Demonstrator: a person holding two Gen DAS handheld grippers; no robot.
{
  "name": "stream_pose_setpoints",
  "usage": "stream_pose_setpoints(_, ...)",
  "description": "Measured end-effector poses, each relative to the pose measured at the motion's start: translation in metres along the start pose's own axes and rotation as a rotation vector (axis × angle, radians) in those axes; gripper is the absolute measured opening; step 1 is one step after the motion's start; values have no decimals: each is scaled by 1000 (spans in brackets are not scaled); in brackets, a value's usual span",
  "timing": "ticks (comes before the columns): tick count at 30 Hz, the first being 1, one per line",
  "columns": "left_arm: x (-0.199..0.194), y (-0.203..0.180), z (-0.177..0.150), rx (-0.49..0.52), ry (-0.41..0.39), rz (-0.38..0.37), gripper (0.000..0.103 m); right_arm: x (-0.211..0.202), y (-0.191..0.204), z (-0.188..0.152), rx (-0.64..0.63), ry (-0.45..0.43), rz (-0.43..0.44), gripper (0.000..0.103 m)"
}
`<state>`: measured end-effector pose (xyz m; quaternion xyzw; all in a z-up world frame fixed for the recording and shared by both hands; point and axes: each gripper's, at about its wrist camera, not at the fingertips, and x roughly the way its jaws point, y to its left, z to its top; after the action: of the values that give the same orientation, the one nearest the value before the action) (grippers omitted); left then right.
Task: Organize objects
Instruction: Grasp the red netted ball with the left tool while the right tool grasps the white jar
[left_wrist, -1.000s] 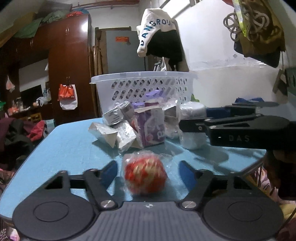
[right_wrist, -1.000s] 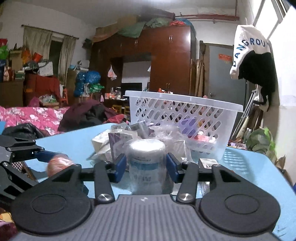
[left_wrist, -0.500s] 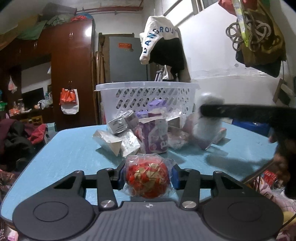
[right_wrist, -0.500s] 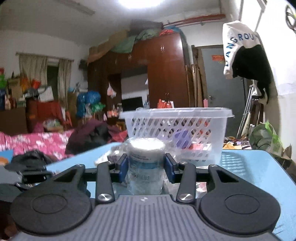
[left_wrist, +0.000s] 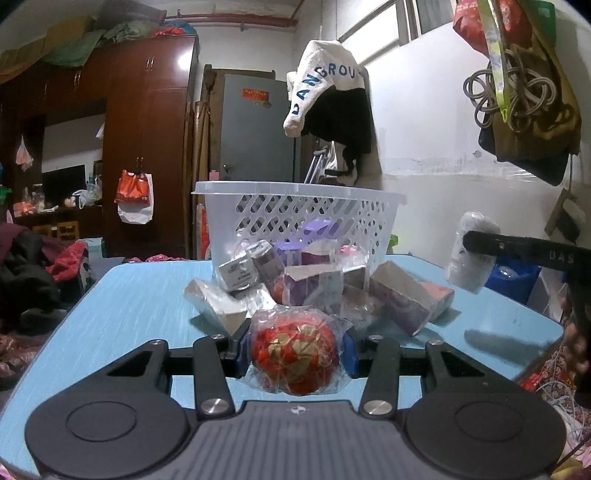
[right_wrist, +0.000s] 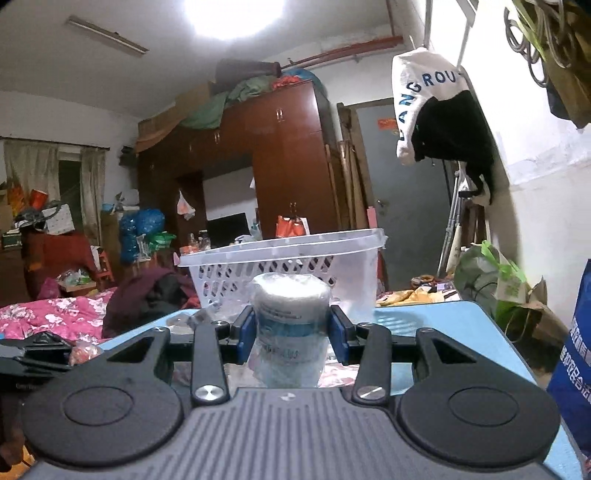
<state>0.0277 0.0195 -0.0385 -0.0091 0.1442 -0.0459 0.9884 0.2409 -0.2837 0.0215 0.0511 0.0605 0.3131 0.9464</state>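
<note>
My left gripper (left_wrist: 293, 349) is shut on a red and gold ball wrapped in clear plastic (left_wrist: 295, 356), held just above the blue table (left_wrist: 129, 314). My right gripper (right_wrist: 291, 334) is shut on a white plastic-wrapped jar with a blue label (right_wrist: 290, 325), lifted above the table; the jar also shows in the left wrist view (left_wrist: 469, 256) at the right. A white perforated basket (left_wrist: 295, 214) stands at the table's far side, holding purple items. A pile of wrapped boxes (left_wrist: 314, 288) lies in front of it.
The white wall with hanging clothes (left_wrist: 332, 110) and bags (left_wrist: 524, 92) lies to the right. A blue sack (right_wrist: 572, 350) stands at the right table edge. A bed with pink bedding (right_wrist: 48, 314) and a dark wardrobe (right_wrist: 288, 166) lie beyond the table.
My left gripper closed on the red ball and lifted it. My right gripper rose with the jar, up and away from the pile, toward basket-rim height.
</note>
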Motion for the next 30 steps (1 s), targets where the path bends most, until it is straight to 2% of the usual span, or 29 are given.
stream_pose_setpoints(7, 4, 8, 26, -12, -25, -30, 50, -2, -1, 10, -12, 0, 38, 45)
stream_pose_setpoints(11, 15, 18, 74, -8, -71, -66, 50, 11, 1, 43, -80, -31, 56, 45)
stream_pose_setpoints(14, 39, 29, 126, -31, -86, -52, 50, 37, 3, 79, -136, -42, 57, 45)
stream_pose_setpoints(17, 85, 41, 179, -73, -23, -52, 50, 81, 0, 109, -156, -12, 47, 45)
stream_pose_setpoints(19, 122, 45, 202, -85, 37, -24, 50, 115, -6, 116, -142, 81, 60, 45)
stream_pose_setpoints(21, 154, 47, 208, -116, 96, -14, 50, 142, -11, 114, -127, 149, 47, 45)
stream_pose_setpoints(25, 202, 45, 197, -129, 214, 25, 50, 168, -11, 103, -131, 196, 31, 46)
stream_pose_setpoints(26, 208, 46, 192, -135, 224, 18, 53, 170, -11, 100, -134, 200, 26, 50)
stream_pose_setpoints(27, 211, 48, 188, -136, 227, 15, 66, 168, -10, 97, -142, 195, 15, 56)
stream_pose_setpoints(28, 211, 47, 184, -128, 224, 10, 78, 165, -9, 95, -148, 193, 0, 79)
stream_pose_setpoints(29, 204, 46, 180, -112, 199, -7, 99, 159, -10, 93, -146, 186, -8, 97)
stream_pose_setpoints(30, 192, 45, 176, -100, 169, -25, 103, 147, -11, 91, -142, 167, -6, 101)
